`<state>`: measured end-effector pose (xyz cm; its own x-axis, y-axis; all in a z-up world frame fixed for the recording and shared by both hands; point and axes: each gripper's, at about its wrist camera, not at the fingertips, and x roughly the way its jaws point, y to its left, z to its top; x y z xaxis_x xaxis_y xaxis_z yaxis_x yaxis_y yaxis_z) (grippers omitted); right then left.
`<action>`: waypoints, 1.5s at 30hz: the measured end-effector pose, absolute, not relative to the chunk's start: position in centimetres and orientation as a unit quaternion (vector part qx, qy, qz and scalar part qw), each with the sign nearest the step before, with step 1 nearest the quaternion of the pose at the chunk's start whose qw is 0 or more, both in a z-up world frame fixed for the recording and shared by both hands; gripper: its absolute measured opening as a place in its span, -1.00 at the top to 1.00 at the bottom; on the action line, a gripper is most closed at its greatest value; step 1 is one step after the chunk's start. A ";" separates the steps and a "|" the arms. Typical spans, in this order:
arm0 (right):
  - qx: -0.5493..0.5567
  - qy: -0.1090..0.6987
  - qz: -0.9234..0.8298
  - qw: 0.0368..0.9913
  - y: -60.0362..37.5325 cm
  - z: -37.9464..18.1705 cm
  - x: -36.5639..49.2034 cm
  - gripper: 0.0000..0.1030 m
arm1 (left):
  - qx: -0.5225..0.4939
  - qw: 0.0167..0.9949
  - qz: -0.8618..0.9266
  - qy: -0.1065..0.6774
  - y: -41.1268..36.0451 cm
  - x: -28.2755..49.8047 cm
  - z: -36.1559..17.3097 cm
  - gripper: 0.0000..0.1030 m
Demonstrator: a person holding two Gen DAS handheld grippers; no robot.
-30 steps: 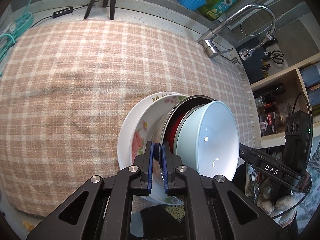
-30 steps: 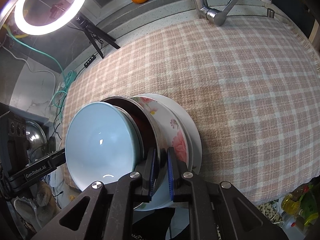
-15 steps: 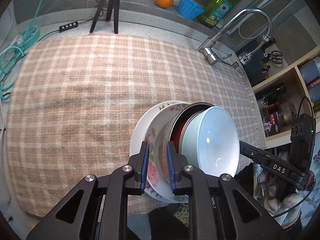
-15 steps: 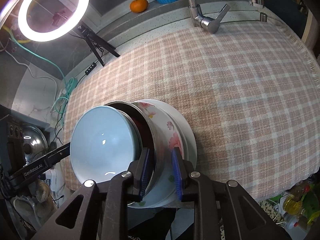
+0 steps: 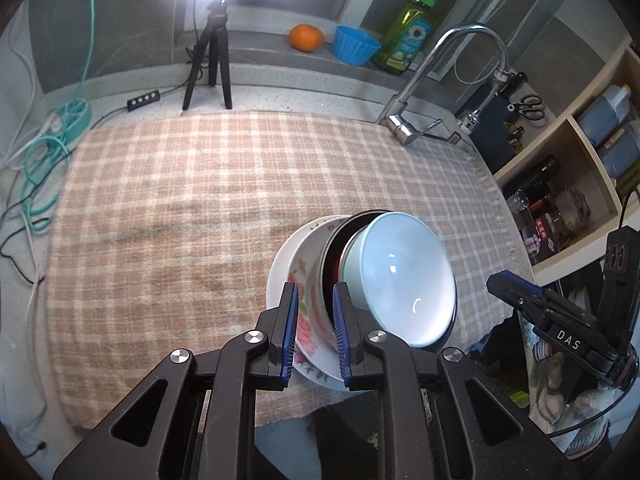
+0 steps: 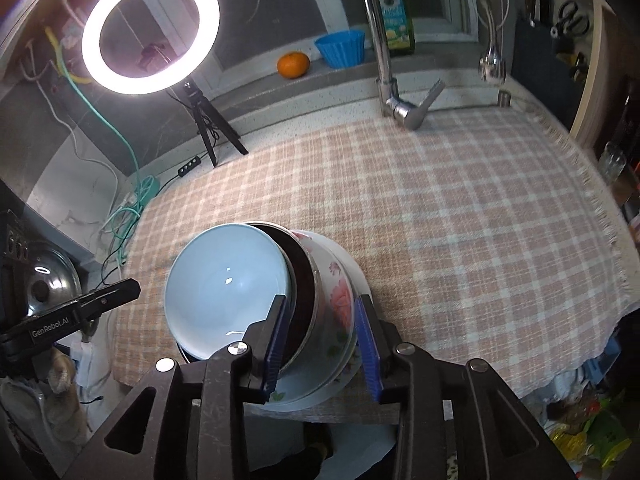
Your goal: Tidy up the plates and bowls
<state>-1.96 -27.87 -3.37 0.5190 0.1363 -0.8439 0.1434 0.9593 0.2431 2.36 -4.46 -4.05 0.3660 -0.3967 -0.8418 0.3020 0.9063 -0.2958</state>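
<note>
Both the left gripper [image 5: 314, 308] and right gripper [image 6: 320, 330] are held parted, having just opened, above the stacked dishes [image 5: 384, 280], gripping nothing.

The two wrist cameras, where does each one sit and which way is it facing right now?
Left wrist: on the left gripper, looking down along its open fingers at the dish stack on the checked cloth; right gripper shows at right.
Right wrist: on the right gripper, looking down past open fingers at the stack from the other side; left gripper shows at left.
Both share the pale blue bowl, faucet, orange and ring light.
</note>
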 end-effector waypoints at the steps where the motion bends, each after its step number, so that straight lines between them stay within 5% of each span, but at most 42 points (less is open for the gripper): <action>1: 0.134 0.484 -0.005 0.865 -27.6 -3.0 -2.2 0.41 | -0.040 0.829 -0.213 0.516 -4.6 2.1 -3.8 0.69; 6: 0.107 0.451 -0.021 0.886 -26.7 -1.2 -3.7 0.24 | -0.019 0.844 -0.216 0.491 -4.9 0.7 -2.3 0.67; 13: 0.086 0.421 -0.035 0.902 -25.5 0.3 -5.5 0.02 | -0.018 0.849 -0.226 0.478 -5.1 -1.1 -1.2 0.26; 16: 0.080 0.408 -0.040 0.908 -25.2 0.6 -6.2 -0.27 | -0.010 0.849 -0.229 0.476 -5.3 -1.9 -1.1 0.18; 23: 0.069 0.395 -0.050 0.915 -24.9 1.1 -7.3 -0.35 | 0.010 0.857 -0.225 0.463 -5.8 -3.4 -0.8 -0.17; 45: 0.055 0.381 -0.064 0.921 -24.6 1.7 -8.8 -0.39 | 0.010 0.863 -0.223 0.453 -6.6 -4.5 -0.4 -0.19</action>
<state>-8.77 -24.58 1.71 0.7008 -0.0758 -0.7093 0.1602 0.9857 0.0530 -4.49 -6.56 -0.43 0.4907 -0.3760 -0.7860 0.3941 0.9003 -0.1847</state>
